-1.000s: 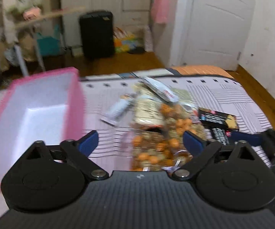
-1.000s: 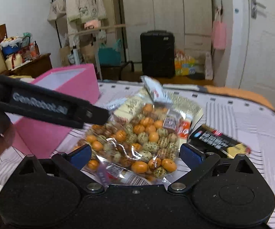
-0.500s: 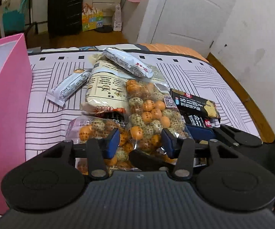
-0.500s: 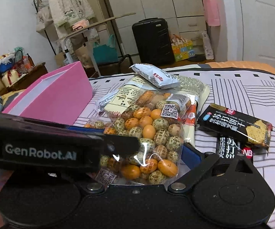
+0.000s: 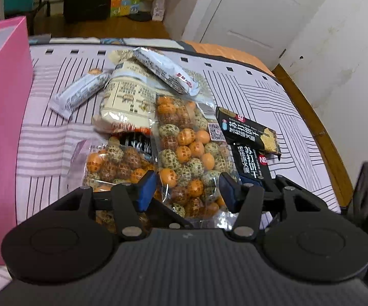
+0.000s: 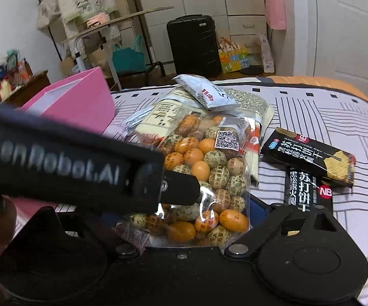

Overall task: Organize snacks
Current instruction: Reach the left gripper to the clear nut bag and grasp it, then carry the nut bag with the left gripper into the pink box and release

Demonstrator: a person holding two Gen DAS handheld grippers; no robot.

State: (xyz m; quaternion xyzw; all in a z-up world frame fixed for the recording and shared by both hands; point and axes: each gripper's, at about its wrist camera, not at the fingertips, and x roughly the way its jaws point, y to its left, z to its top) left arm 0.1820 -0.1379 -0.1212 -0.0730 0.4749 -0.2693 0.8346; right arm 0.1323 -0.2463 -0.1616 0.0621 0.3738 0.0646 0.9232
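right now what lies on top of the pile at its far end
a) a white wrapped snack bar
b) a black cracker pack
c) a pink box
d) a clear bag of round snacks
a: the white wrapped snack bar rests across the top of the cream packet at the far end, while the black cracker packs lie flat on the bedspread.

A black suitcase [image 6: 193, 46] stands beside a white door [image 6: 350, 33].

left hand-held gripper [image 6: 69, 168]: "GenRobot.AI" | black cracker packet [image 6: 309, 191]: "NB"
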